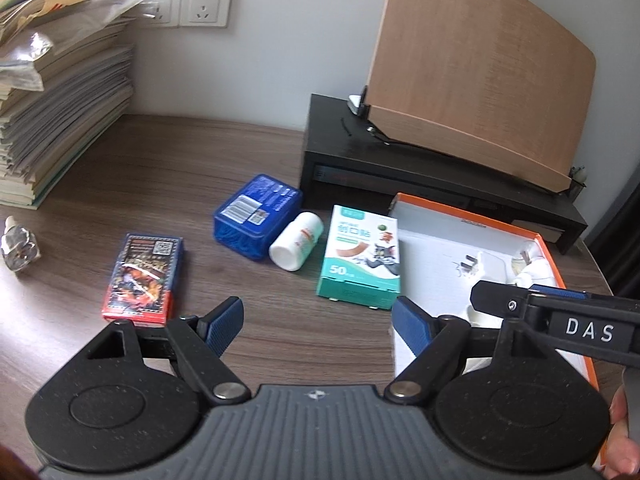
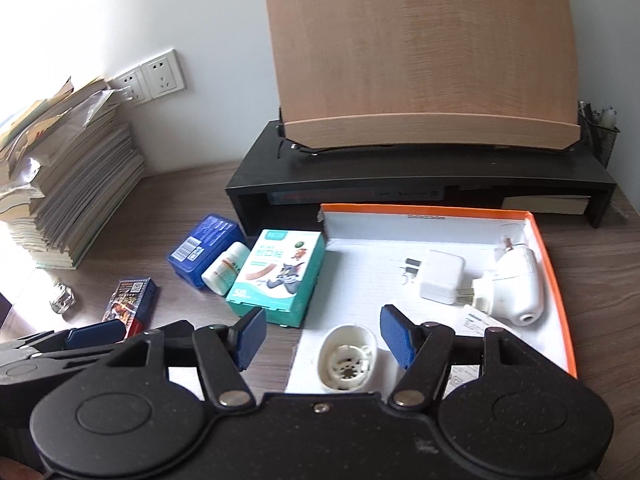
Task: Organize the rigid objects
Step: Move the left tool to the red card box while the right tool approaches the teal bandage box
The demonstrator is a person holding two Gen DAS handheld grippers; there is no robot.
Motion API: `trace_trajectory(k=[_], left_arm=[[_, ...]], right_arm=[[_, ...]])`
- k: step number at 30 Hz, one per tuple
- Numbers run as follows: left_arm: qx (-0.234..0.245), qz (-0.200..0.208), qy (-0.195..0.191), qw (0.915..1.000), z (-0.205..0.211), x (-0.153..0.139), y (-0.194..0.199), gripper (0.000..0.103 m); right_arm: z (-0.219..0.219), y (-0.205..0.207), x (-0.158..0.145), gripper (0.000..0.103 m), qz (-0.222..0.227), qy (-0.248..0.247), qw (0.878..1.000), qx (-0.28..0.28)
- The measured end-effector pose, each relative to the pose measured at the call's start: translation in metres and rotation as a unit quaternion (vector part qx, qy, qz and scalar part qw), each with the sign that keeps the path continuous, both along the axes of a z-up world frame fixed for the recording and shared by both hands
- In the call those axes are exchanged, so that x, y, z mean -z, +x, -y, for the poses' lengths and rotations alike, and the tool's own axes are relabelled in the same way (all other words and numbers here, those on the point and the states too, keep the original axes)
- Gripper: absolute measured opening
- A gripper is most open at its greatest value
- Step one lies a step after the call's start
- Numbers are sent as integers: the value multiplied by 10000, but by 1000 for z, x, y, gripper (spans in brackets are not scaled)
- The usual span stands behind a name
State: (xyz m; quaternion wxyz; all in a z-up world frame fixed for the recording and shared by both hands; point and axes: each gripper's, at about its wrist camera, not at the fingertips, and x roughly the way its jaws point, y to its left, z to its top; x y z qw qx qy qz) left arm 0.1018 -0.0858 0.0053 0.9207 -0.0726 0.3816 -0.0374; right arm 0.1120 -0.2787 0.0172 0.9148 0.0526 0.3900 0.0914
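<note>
Wood-grain brown surface [image 1: 168,168]. Teal rectangular cardboard plaster box [image 1: 362,258] lies frame centre, beside the orange-rimmed white tray [image 2: 554,256]. Left tool [image 1: 318,322] released, empty; right tool [image 2: 322,334] released, empty.

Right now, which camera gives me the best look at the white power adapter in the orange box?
The right wrist view: the white power adapter lies in plain sight on the orange box's floor, beside a white plug-in device. In the left wrist view the right gripper covers most of it; only a white corner shows.
</note>
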Motion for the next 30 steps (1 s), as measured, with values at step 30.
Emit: trace_trajectory(k=[30], left_arm=[[-841, -381, 318, 9952, -90, 33, 36, 95]], right_arm=[[-53, 41, 32, 77, -411, -33, 9991, -19]])
